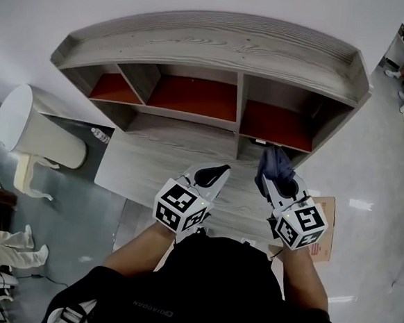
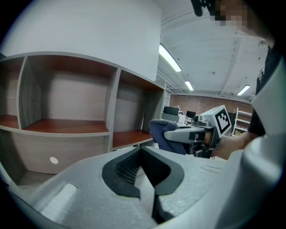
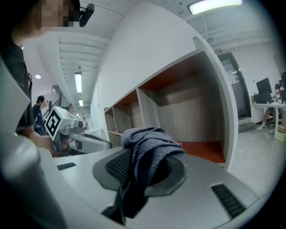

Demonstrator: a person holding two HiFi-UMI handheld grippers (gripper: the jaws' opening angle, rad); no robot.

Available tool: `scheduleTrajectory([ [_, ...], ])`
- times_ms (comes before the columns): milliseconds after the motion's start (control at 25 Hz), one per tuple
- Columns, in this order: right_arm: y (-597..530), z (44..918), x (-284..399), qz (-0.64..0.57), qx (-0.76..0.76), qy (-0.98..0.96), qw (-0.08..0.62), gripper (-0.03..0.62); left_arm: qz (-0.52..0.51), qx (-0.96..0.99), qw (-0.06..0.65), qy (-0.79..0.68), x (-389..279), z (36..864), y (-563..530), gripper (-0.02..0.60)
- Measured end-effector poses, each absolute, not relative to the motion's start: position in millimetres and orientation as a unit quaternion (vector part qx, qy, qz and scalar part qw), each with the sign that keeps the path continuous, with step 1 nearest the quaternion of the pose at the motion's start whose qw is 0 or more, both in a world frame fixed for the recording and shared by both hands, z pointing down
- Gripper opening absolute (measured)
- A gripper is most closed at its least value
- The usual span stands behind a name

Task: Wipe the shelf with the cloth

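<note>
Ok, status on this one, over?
Left gripper shut, empty. Right gripper shut on cloth, held in front of shelf, right end. Nothing seen in the way.

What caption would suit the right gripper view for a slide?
Right gripper, jaws shut on a blue-grey cloth, facing the wooden shelf.

Black shirt [image 1: 214, 277]; grey left gripper [image 1: 214, 172], right gripper [image 1: 278, 181]

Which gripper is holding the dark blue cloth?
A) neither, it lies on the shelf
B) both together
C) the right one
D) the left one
C: the cloth is pinched between the jaws of the right gripper, while the left gripper has nothing between its jaws.
</note>
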State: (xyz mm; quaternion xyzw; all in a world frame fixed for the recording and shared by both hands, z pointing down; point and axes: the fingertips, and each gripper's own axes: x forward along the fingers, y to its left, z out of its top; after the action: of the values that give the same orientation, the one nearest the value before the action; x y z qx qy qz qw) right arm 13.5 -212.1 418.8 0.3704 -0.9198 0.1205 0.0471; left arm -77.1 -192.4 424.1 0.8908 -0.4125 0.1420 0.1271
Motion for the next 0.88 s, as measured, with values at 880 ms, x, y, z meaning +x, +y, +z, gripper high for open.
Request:
scheduleTrajectory([
  [880, -352.0, 297.3, -41.9, 0.008, 0.424, -0.905, 0.041, 0.095, 0.127, 0.895, 0.134, -0.407, -109.7, 424.9, -197.4, 0.008],
])
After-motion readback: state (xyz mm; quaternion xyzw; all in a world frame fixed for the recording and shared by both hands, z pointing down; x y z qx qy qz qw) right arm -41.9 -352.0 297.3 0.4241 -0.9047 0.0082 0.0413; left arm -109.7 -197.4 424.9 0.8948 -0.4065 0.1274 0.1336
